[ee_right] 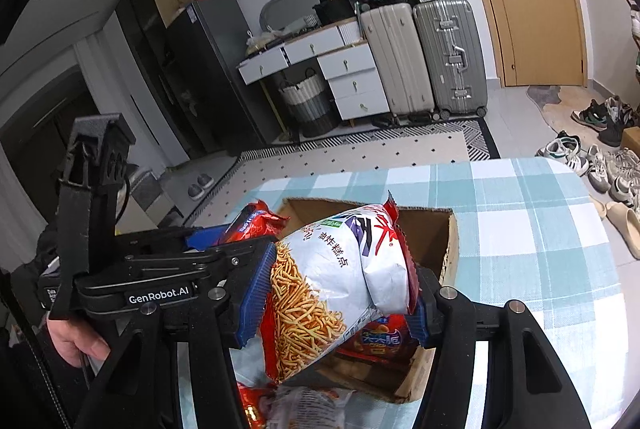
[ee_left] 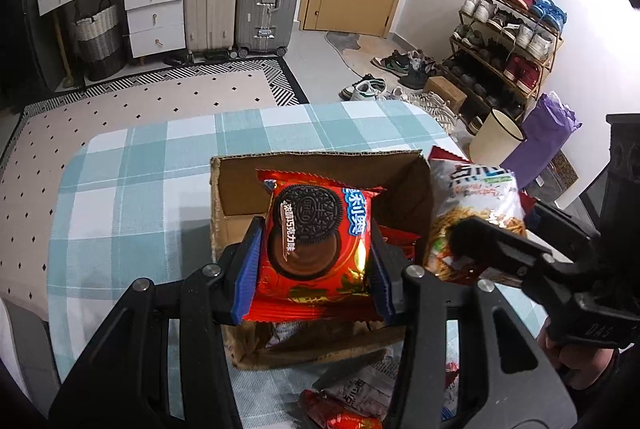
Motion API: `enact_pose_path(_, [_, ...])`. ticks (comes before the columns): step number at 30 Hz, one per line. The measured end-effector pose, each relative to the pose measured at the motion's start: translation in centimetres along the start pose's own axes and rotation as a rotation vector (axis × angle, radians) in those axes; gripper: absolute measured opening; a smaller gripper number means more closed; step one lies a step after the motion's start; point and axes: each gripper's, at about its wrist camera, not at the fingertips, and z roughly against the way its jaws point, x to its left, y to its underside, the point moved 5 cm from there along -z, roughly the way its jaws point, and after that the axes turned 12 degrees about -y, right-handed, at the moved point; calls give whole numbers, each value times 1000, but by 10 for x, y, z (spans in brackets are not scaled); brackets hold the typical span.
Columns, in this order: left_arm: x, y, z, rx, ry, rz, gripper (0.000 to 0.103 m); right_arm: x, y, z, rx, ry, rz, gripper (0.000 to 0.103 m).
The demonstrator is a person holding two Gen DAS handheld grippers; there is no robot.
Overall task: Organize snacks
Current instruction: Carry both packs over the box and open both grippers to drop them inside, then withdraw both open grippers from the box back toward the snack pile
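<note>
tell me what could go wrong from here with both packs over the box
1. The left claw and right claw sit close together above the cardboard box; the two tools could bump as they go down.
2. The puffy fried-noodle snack bag is pinched across its middle and hangs over the box's corner, so it may land outside.
3. The red Oreo pack could catch on packs already inside.

Noodle-snack bag point(ee_right: 320, 293) over cardboard box point(ee_right: 450, 249)
</note>
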Motion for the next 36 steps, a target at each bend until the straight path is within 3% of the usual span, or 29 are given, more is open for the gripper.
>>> enact_pose_path(5, [0,1,-17,30,-5,-2,48,-12,3,-15,13,31,8,64])
enact_pose_path(7, [1,3,-18,24,-11,-8,63,-14,3,-17,2,41,13,82])
enact_pose_path(9, [4,4,-14,-1,-30,-6,73,-14,3,-13,-12,35,22,90])
enact_pose_path(24, [6,26,50,-99,-91,-11,74,21,0,40,-77,47,99,90])
enact_pose_path(29, [-1,38,80,-130,-98,8,81,40,5,60,-97,36,115,91])
enact_pose_path(36, [-14,57,115,-150,-104,-12,82,64,16,90,-143,24,111,95])
